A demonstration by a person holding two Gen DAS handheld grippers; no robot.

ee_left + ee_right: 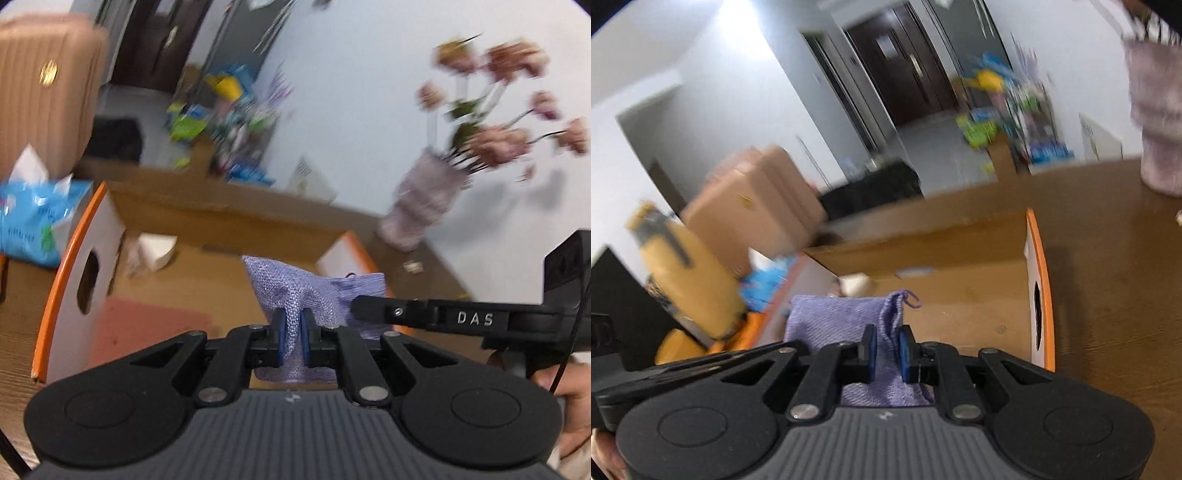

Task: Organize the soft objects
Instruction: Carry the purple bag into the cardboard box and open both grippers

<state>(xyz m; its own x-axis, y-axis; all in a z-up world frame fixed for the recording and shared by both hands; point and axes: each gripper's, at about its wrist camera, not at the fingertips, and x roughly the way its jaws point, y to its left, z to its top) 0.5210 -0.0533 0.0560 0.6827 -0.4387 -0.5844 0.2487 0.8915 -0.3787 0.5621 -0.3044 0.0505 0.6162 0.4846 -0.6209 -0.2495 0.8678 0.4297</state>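
Cloth: a purple woven cloth (295, 291) is held up over an open cardboard box (207, 214), pinched at two places, one by each gripper; a small loop (911, 298) is seen at one corner.
Left gripper: the left gripper (293, 332) is clenched on a bunched fold of the cloth, the blue pads (281, 334) pressed nearly together with only fabric between them.
Right gripper: the right gripper (886, 349) is likewise clamped on a gathered edge of the cloth near the loop; its blue pads (905, 350) are set close, with fabric between.
Writing: "DAS" (474, 318) is read in raised letters on the right gripper's finger, seen from the left wrist view; print on the blue pack cannot be read.
Box: the box has white, orange-edged side flaps (74, 266) with a handle hole; a pink cloth (147, 325) and a white item (157, 251) are seen on its floor.
Table: the box is set on a wooden table (1108, 295); a vase (421, 206) of pink flowers (498, 140) stands just beside the box.
Surroundings: a blue tissue pack (33, 221) lies beside the box, a tan suitcase (44, 85) behind it; much of the background is blurred.
Person: part of a hand (569, 402) is seen at the right gripper's handle.
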